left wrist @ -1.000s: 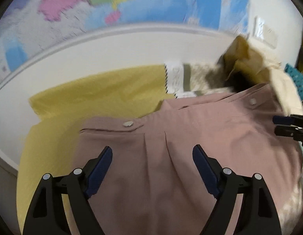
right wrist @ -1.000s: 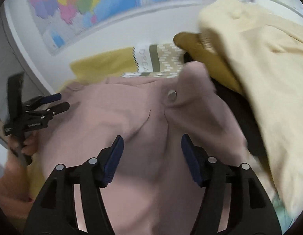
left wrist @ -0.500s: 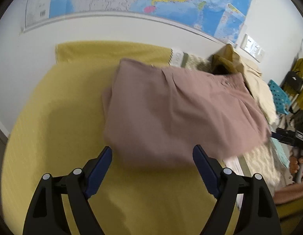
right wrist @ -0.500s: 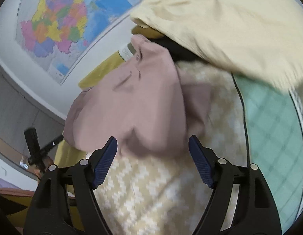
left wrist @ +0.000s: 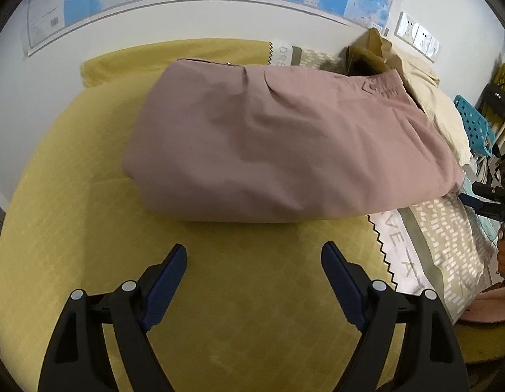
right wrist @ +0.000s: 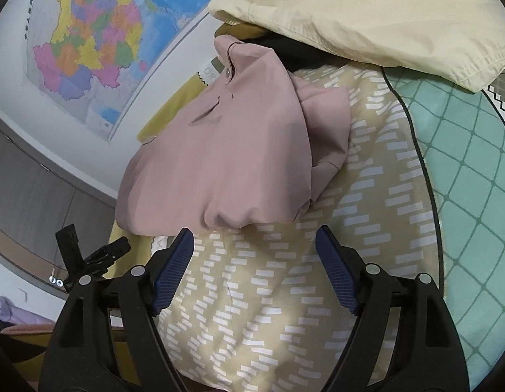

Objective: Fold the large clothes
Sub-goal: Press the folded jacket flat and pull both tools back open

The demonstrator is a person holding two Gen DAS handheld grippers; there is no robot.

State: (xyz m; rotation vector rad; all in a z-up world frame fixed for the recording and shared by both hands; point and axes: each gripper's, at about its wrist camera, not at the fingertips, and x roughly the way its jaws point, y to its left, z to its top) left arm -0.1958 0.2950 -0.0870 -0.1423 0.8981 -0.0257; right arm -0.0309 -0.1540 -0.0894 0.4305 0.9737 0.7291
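Now the pink garment (left wrist: 285, 150) lies folded, long axis crosswise, waistband toward the wall — both tools wide, empty.

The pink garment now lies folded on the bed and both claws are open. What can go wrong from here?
1. The pink garment has a loose flap sticking out on one side; it may spoil the fold.
2. It lies against the cream garment and the dark clothes; a claw could catch those too.
3. The left claw and right claw, which has just been opening, hold nothing, so the bulging fold may spring open.
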